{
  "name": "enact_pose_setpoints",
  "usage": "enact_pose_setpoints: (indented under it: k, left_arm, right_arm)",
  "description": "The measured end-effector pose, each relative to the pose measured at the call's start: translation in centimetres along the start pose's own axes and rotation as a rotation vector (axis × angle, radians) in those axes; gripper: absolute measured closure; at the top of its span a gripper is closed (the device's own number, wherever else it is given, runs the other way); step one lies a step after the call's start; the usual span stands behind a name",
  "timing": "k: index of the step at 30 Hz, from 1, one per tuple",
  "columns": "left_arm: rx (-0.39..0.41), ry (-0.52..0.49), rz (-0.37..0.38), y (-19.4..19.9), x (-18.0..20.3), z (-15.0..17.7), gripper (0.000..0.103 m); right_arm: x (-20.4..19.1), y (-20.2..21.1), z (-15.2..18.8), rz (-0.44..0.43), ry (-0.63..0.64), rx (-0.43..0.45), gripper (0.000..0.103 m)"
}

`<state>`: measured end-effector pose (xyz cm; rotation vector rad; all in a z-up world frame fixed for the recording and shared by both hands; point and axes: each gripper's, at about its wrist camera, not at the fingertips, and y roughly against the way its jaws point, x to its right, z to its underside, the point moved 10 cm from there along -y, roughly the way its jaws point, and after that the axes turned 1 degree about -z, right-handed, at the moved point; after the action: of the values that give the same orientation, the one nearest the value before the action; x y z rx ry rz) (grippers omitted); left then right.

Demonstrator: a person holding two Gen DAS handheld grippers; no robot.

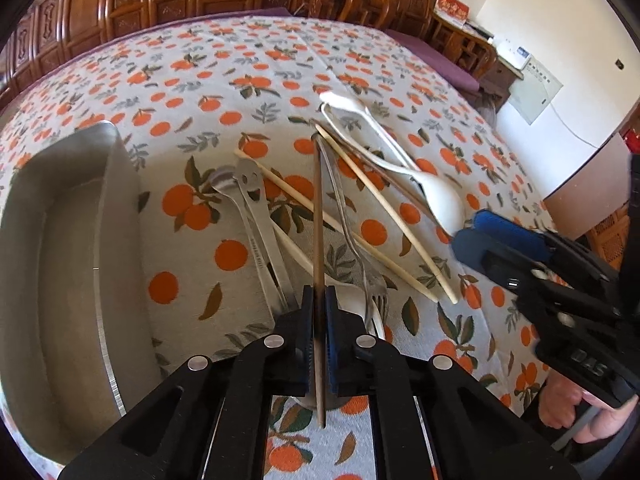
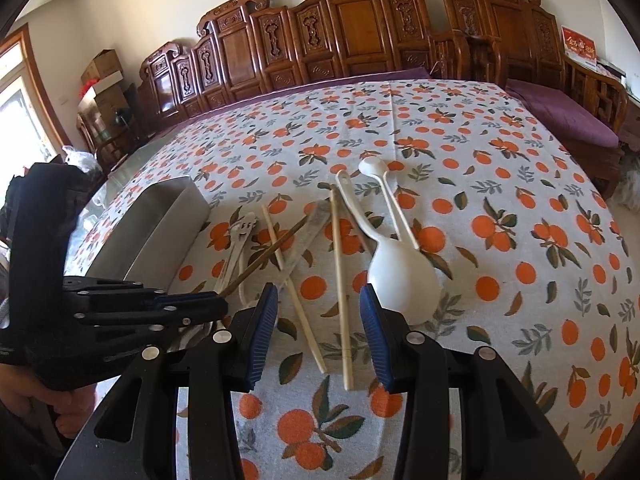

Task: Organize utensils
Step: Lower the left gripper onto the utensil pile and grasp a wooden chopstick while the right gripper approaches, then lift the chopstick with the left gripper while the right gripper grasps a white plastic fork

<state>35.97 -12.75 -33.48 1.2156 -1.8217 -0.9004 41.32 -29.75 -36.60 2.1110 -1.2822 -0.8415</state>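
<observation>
The left tool (image 1: 319, 312) is pinching a dark brown chopstick (image 1: 318, 216), its blue pads pressed against the stick, which slants up from the scattered utensils. The right tool (image 2: 319, 320) hangs spread over two pale chopsticks (image 2: 342, 280), gripping nothing. Forks, metal spoons and a white ladle (image 2: 402, 276) lie jumbled on the orange-print cloth (image 2: 500, 280) covering the bench. A steel tray (image 1: 72, 264) sits just left of the pile.

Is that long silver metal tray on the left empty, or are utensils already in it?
Empty: the long silver metal tray shows bare steel inside.
</observation>
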Motion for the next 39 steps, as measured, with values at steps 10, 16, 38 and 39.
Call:
enact_pose_setpoints:
  k: [10, 16, 38, 39]
  left_arm:
    - [0.111, -0.026, 0.012, 3.8, -1.1, 0.4, 0.099]
    - [0.167, -0.017, 0.045, 5.9, -1.5, 0.0, 0.099]
    - [0.237, -0.023, 0.034, 9.0, -1.8, -0.7, 0.099]
    - [0.237, -0.024, 0.033, 9.0, -1.7, -0.7, 0.099]
  right_arm:
    - [-1.8, -2.6, -0.2, -0.033, -0.022, -0.054, 0.070]
    - [-3.3, -4.6, 0.2, -0.025, -0.005, -0.096, 0.073]
    - [-2.6, -6.5, 1.0, 0.134, 0.070, -0.162, 0.095]
    - [-2.5, -6.5, 0.9, 0.136, 0.068, -0.161, 0.095]
